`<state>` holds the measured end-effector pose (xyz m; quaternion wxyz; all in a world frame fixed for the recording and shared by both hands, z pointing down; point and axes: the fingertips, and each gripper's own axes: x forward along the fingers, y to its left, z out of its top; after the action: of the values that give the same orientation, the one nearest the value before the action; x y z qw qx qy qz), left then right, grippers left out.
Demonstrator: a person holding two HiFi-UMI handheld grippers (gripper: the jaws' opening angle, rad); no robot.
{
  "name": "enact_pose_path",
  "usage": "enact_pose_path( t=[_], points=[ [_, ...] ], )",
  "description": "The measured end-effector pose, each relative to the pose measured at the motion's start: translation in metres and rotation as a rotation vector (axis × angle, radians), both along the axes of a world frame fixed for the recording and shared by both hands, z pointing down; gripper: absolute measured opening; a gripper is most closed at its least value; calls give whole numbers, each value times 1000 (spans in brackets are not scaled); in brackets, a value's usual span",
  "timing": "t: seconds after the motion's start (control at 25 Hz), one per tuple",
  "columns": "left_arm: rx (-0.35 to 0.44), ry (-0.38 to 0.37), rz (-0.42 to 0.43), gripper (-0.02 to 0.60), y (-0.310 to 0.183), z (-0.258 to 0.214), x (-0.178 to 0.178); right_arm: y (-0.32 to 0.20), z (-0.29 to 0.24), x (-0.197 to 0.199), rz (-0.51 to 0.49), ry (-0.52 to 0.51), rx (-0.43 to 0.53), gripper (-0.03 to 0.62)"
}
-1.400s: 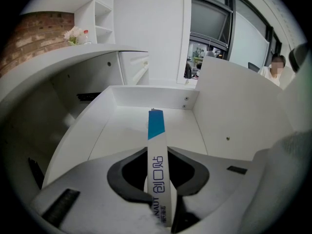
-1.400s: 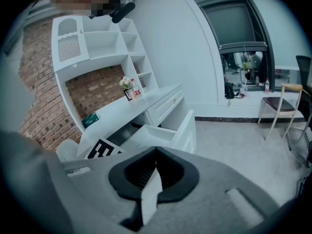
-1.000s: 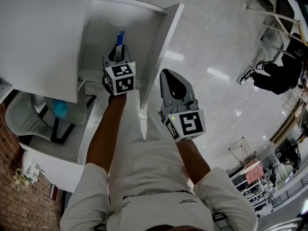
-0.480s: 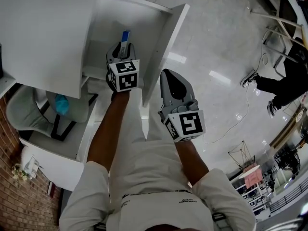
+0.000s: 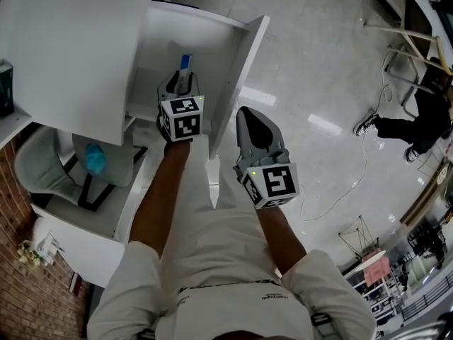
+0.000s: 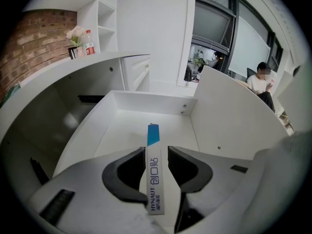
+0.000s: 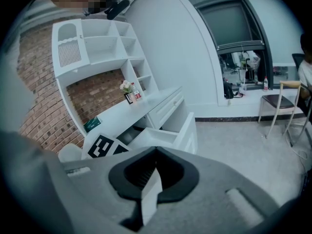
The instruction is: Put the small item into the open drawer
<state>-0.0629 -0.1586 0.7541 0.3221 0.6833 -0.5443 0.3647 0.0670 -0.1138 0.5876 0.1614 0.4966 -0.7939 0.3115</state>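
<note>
The small item (image 5: 185, 64) is a long white box with a blue end (image 6: 153, 134). It stands slanted between the jaws of my left gripper (image 5: 180, 78) and points into the open white drawer (image 5: 241, 69). Those jaws (image 6: 156, 152) have just been opening; the box leans on the left pad and a gap shows on its right side. The drawer floor (image 6: 122, 130) under it is bare. My right gripper (image 5: 245, 113) hangs outside the drawer's right wall, over the floor, shut (image 7: 156, 149) with nothing seen in it. The drawer (image 7: 168, 136) shows beyond its tips.
The white desk top (image 5: 71, 48) overhangs the drawer on the left. Below it stands a grey chair (image 5: 39, 165) with something blue (image 5: 93, 160) beside it. A cable (image 5: 350, 183) trails over the shiny floor. A person (image 5: 417, 122) is at the far right.
The left gripper's jaws have spread apart around the box, which stays between them over the drawer. Both hands have hardly moved. The person in the background has shifted.
</note>
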Motion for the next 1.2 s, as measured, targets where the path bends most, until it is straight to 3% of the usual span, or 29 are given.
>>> enact_pose_path(
  t=[0.76,1.2],
  points=[
    [84,-2,22,141,6,-89,-4,4,-61,-14,-28,1,56,-2],
    [175,30,25,117,7,-177,-11,10,-114,-26,-56,4,96,-2]
  ],
)
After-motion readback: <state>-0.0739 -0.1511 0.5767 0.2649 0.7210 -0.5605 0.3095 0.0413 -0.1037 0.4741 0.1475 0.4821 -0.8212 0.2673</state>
